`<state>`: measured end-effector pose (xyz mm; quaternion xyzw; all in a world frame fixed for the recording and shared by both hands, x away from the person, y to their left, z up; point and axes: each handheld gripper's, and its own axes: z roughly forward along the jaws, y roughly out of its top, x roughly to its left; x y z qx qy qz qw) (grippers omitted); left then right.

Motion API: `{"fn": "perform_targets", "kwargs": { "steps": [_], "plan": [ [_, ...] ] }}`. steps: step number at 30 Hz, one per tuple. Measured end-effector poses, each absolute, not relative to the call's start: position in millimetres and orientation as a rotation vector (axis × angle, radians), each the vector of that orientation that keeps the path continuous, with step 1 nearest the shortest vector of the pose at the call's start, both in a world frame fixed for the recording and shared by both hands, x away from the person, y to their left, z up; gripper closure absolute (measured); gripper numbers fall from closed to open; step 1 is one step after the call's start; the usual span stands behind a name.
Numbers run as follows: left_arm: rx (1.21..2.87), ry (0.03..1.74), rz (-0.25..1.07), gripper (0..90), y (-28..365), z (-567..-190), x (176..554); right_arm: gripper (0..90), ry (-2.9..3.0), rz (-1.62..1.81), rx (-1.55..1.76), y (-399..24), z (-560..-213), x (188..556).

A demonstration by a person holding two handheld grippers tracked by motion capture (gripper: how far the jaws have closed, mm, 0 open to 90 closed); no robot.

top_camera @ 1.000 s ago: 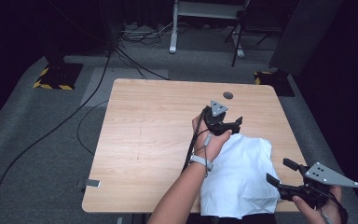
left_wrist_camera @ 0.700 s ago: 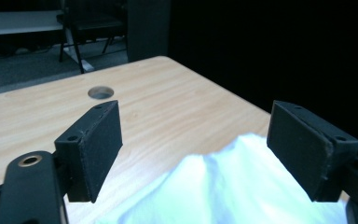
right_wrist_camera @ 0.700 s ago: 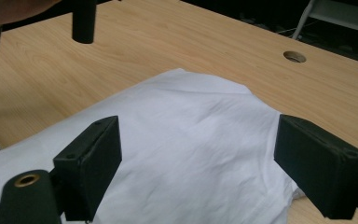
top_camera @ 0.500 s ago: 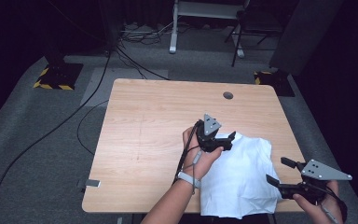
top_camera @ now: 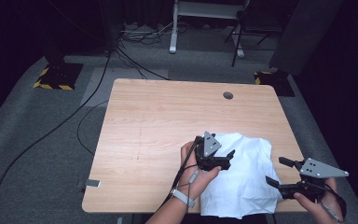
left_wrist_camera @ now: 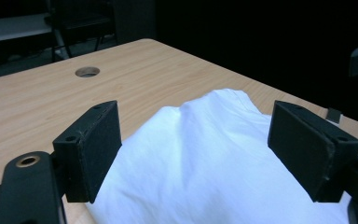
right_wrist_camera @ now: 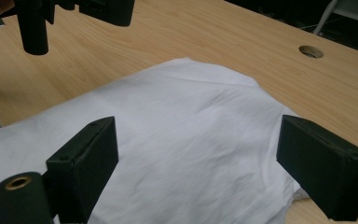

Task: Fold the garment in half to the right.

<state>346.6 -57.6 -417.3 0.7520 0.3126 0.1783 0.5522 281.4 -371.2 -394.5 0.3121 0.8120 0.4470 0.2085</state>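
My left gripper point(top_camera: 227, 157) hangs at the cloth's point(top_camera: 244, 179) ten o'clock edge with its jaws spread wide, nothing pressed between them; in the left gripper view the white folds rise toward twelve o'clock in the gap between my two pads, apart from both. My right gripper point(top_camera: 276, 171) sits at the cloth's four o'clock side, its jaws also wide apart and holding nothing. The cloth lies rumpled on the table point(top_camera: 158, 121), at five o'clock of its top, its near edge hanging over the table's near edge.
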Motion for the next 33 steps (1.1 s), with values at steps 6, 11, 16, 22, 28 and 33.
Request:
{"fn": "perform_targets", "kwargs": {
  "steps": [6, 11, 16, 22, 28, 33],
  "plan": [
    [1.774, 0.72, 0.417, 17.5, -56, -422, 335, 12.6, 2.269, 1.237, 0.873, -374, -397, 282],
    [1.805, 0.693, 0.418, 17.5, -55, -426, 323, 12.6, 2.285, 1.239, 0.859, -376, -401, 284],
    [1.84, 0.655, 0.42, 18.2, -56, -437, 314, 12.4, 2.302, 1.232, 0.851, -378, -405, 285],
    [1.861, 0.587, 0.38, 20.2, -60, -449, 310, 12.4, 2.309, 1.215, 0.865, -384, -409, 287],
    [1.899, 0.475, 0.315, 24.4, -76, -464, 307, 12.4, 2.327, 1.197, 0.876, -389, -416, 291],
    [1.971, 0.495, 0.265, 26.9, -87, -483, 310, 12.5, 2.369, 1.189, 0.853, -387, -424, 294]
  ]
}}
